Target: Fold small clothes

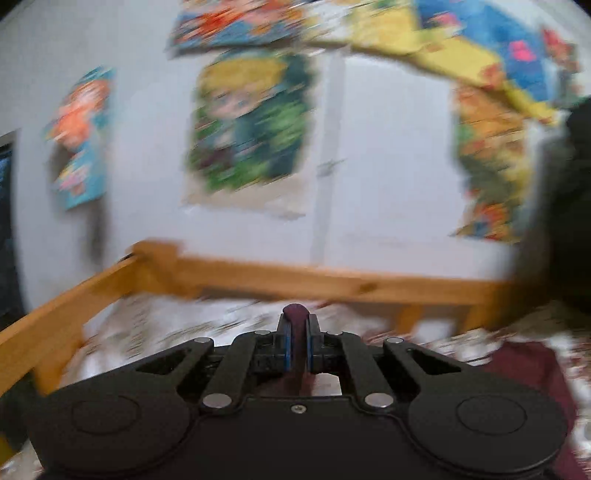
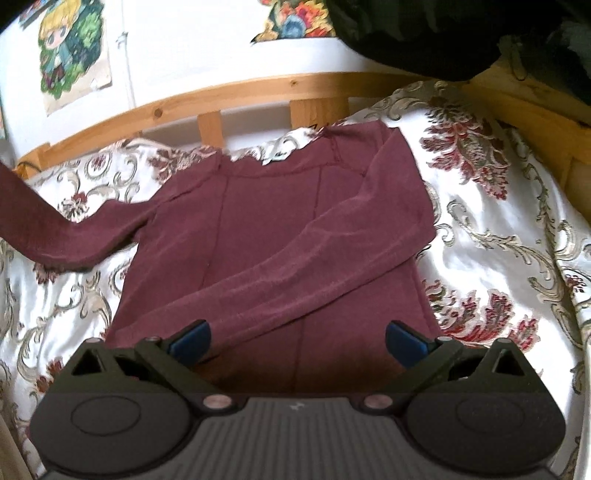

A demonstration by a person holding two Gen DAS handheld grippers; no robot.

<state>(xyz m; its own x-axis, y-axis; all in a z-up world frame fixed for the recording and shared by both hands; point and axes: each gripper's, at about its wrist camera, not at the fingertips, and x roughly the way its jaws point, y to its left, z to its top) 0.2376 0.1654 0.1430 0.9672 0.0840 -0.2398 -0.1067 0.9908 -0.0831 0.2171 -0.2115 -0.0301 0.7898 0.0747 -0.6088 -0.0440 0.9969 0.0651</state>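
Observation:
A maroon long-sleeved top (image 2: 273,229) lies flat on the floral bedspread (image 2: 498,229), neck toward the far rail. Its right sleeve (image 2: 314,251) is folded diagonally across the body. Its left sleeve (image 2: 55,229) is lifted up and out to the left. My left gripper (image 1: 298,332) is shut on that maroon sleeve fabric (image 1: 295,321) and is raised, facing the wall; the left wrist view is motion-blurred. My right gripper (image 2: 297,338) is open and empty, hovering over the top's lower hem.
A wooden bed rail (image 2: 258,92) runs along the far side and right (image 2: 535,107). Colourful posters (image 2: 70,48) hang on the white wall. A dark garment or person's clothing (image 2: 461,33) hangs at the upper right.

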